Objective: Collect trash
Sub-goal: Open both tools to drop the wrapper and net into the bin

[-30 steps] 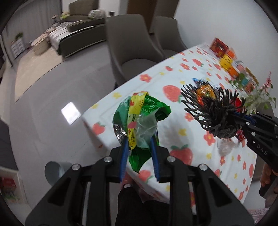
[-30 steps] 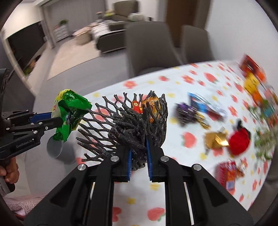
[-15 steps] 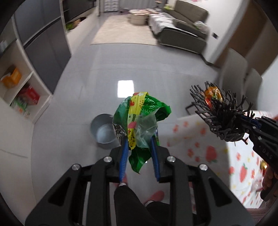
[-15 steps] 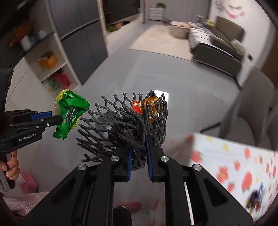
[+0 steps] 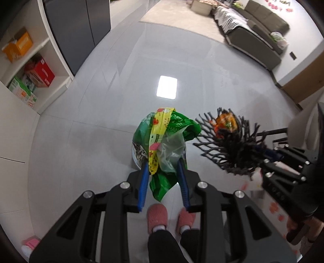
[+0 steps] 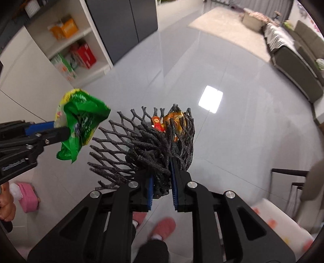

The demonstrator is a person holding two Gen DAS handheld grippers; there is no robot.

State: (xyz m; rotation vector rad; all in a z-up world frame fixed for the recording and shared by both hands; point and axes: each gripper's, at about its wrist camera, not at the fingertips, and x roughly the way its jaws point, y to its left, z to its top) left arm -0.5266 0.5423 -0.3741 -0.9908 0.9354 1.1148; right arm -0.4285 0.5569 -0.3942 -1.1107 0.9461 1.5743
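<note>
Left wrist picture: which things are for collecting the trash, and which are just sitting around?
For the job:
- green wrappers, pinched in the left gripper
- black net with an orange wrapper inside, pinched in the right gripper

Just lying about:
- red box and orange box on the shelves
- sofa
- rug

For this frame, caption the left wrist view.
Left gripper holds crumpled green wrappers above a metal bin.

Bright, even indoor light; ceiling-lamp glare on the glossy floor (image 5: 101, 113); fisheye-bent edges, slight motion blur.
</note>
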